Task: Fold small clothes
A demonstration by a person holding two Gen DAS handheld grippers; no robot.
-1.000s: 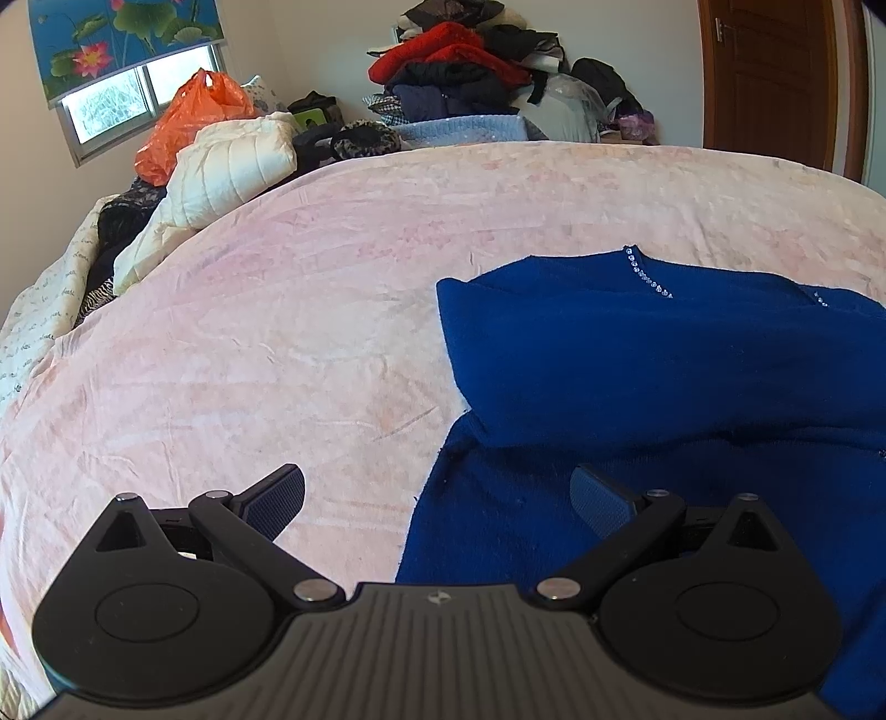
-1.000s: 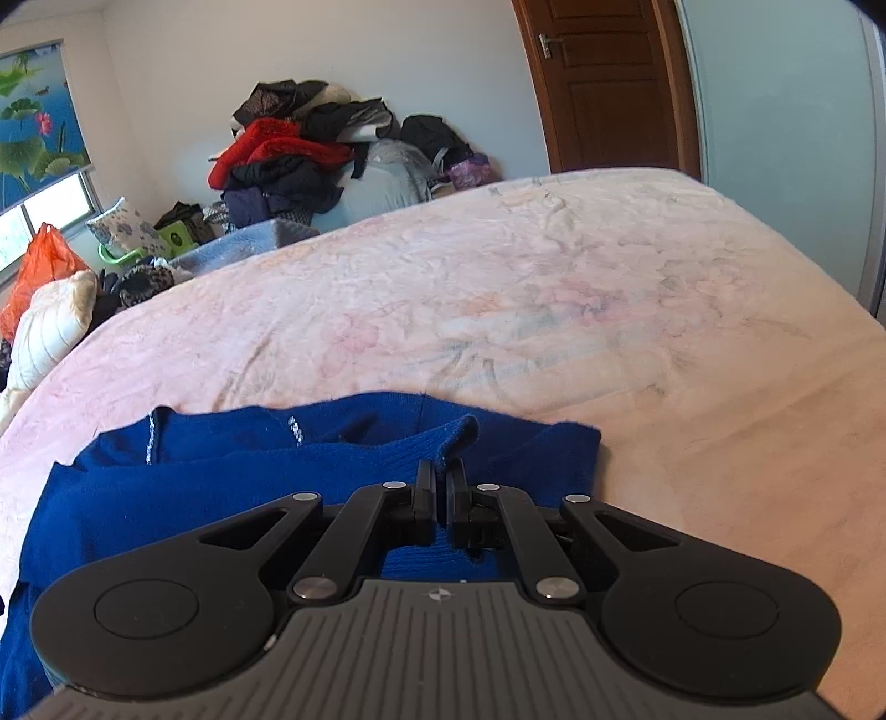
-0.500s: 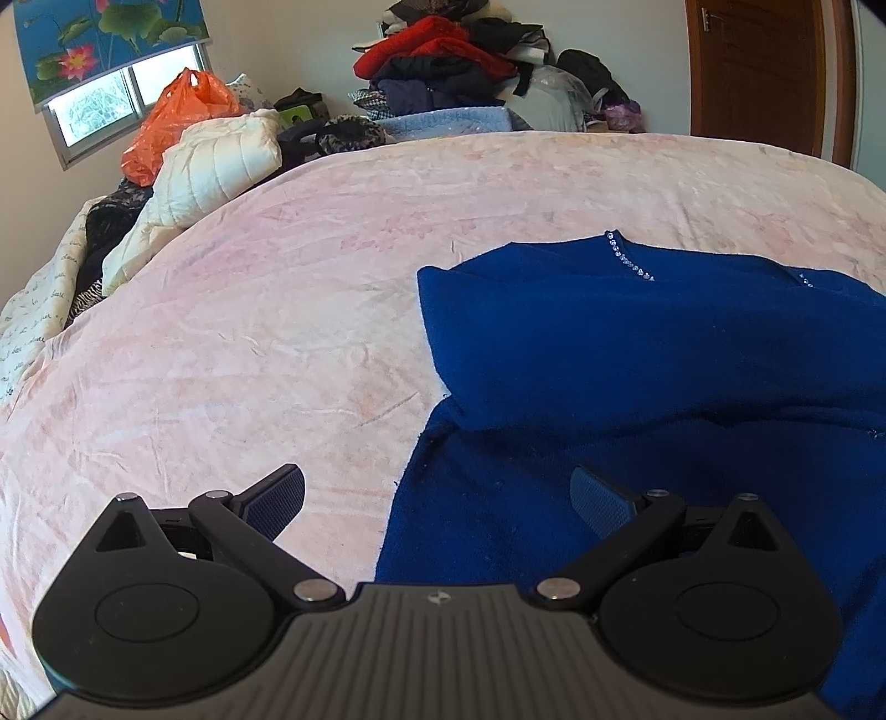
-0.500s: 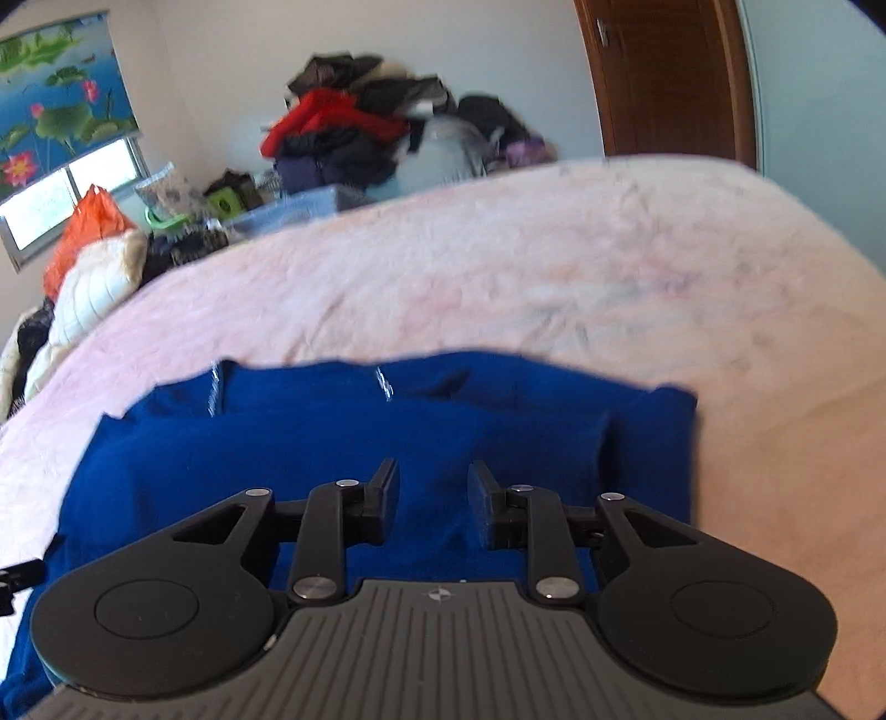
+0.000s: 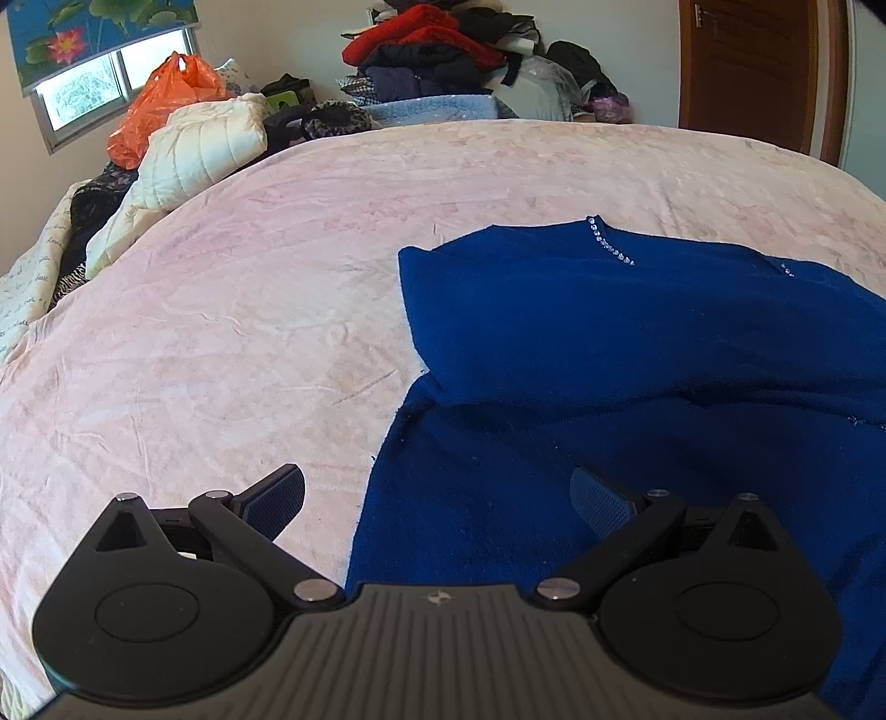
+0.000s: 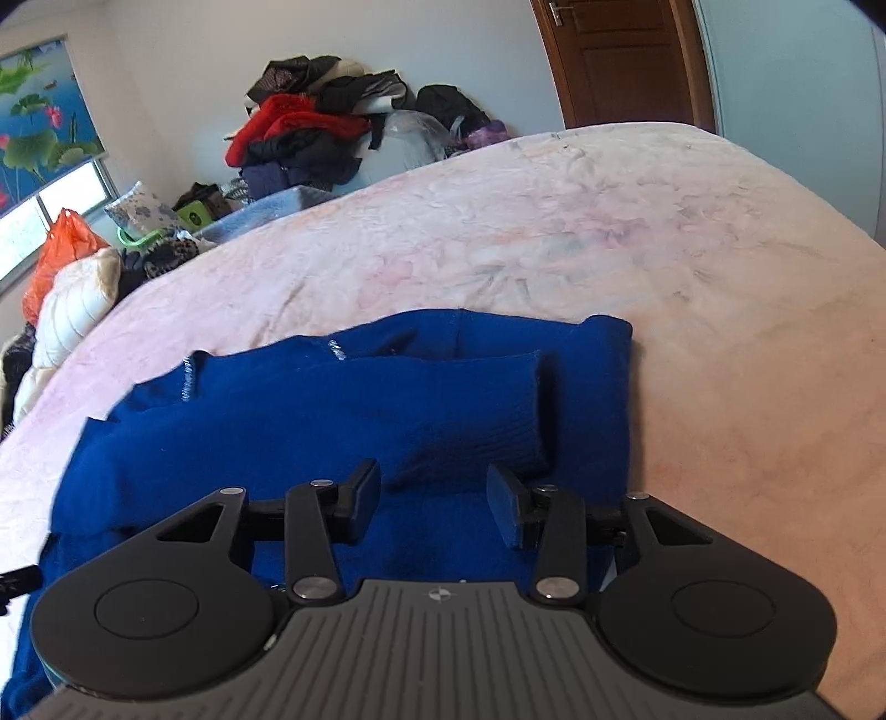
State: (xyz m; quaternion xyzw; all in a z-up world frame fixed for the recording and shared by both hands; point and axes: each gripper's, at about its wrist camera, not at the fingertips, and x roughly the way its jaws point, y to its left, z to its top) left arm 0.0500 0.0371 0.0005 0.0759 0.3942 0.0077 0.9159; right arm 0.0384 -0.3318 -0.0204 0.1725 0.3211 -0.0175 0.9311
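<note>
A dark blue sweater point(image 5: 637, 343) with small beads at the neckline lies on the pale pink bed cover point(image 5: 249, 332), its sleeves folded in over the body. My left gripper point(image 5: 437, 498) is open wide above the sweater's left edge, one finger over the cover and one over the blue cloth. In the right wrist view the sweater point(image 6: 343, 410) fills the middle, a folded sleeve lying across it. My right gripper point(image 6: 434, 501) hovers over the lower part with its jaws opening; nothing is gripped between them.
A white quilted jacket point(image 5: 199, 144) and an orange plastic bag point(image 5: 160, 105) sit at the bed's far left. A heap of red and dark clothes point(image 5: 437, 50) is piled against the back wall. A brown wooden door point(image 6: 620, 61) stands at the right.
The right gripper went from shut on the sweater's sleeve to open, letting the cloth go, and drew back a little towards me. The left gripper stayed open and hardly moved.
</note>
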